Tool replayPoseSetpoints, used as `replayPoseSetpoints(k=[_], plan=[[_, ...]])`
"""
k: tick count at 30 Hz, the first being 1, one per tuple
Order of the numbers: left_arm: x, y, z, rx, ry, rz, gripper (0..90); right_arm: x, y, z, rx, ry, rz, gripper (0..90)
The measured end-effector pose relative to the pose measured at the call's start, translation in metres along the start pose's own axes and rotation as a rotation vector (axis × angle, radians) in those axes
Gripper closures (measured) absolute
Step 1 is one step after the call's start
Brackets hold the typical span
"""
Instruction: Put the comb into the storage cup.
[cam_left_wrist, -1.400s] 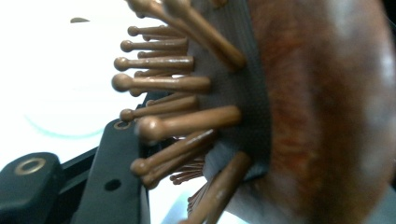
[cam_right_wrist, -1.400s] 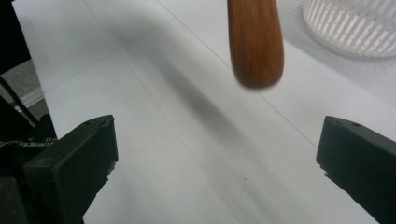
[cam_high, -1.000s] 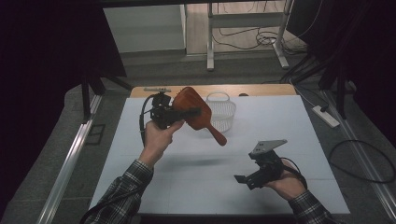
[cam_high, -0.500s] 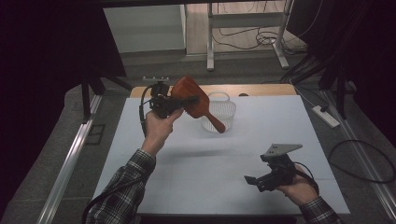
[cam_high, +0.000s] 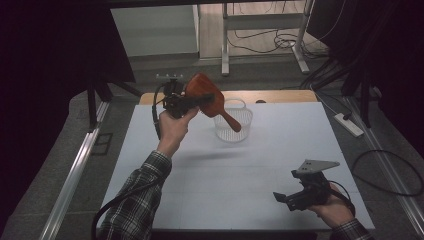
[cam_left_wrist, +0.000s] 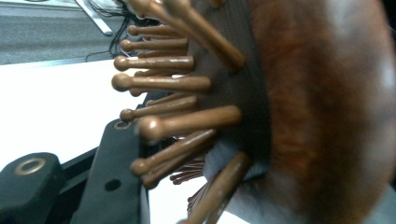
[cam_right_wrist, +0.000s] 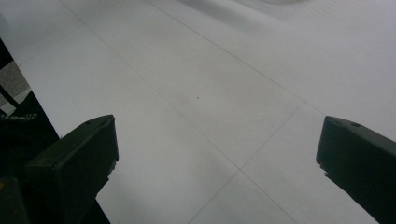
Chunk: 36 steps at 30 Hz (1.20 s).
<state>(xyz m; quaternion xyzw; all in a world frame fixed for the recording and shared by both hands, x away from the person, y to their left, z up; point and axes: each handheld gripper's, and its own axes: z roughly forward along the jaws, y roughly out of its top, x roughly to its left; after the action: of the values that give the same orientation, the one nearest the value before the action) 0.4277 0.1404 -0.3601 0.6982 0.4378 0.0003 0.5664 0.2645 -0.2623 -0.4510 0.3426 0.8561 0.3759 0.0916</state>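
A wooden paddle hairbrush (cam_high: 212, 102) hangs in the air at the back of the table, its handle slanting down over a white wire basket (cam_high: 233, 122). My left gripper (cam_high: 197, 99) is shut on the brush's head. Up close in the left gripper view, the brown bristle pins (cam_left_wrist: 173, 84) and the reddish wooden back (cam_left_wrist: 322, 107) press against one black jaw. Near the front right corner my right gripper (cam_high: 281, 197) stands open just above the white table (cam_high: 250, 175); its jaws are wide apart over bare tabletop (cam_right_wrist: 205, 107).
The table's front edge runs just below the right hand. Metal desk legs (cam_high: 225, 40), cables and a power strip (cam_high: 350, 125) lie on the floor beyond and to the right of the table. An aluminium rail (cam_high: 75, 170) runs along the left side.
My left gripper has carried the hairbrush up and toward the back, over the basket. My right gripper has drawn back toward the front right corner.
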Motion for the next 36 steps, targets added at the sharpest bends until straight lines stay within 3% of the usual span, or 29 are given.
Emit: replayPoseSetpoints(k=[9, 16, 20, 36], plan=[[0.001, 0.009, 0.01, -0.012, 0.021, 0.0, 53.6, -0.004, -0.012, -0.012, -0.011, -0.029, 0.04, 0.0], [0.0, 0.014, 0.024, -0.02, 0.046, 0.002, 53.6, -0.004, -0.019, -0.02, -0.008, -0.058, 0.043, 0.0], [0.0, 0.014, 0.034, -0.023, 0.062, 0.001, 53.6, -0.006, -0.024, -0.026, -0.003, -0.085, 0.052, 0.0], [0.007, 0.01, 0.058, -0.027, 0.117, -0.009, 53.6, -0.003, -0.038, -0.045, 0.003, -0.109, 0.1, 0.0]])
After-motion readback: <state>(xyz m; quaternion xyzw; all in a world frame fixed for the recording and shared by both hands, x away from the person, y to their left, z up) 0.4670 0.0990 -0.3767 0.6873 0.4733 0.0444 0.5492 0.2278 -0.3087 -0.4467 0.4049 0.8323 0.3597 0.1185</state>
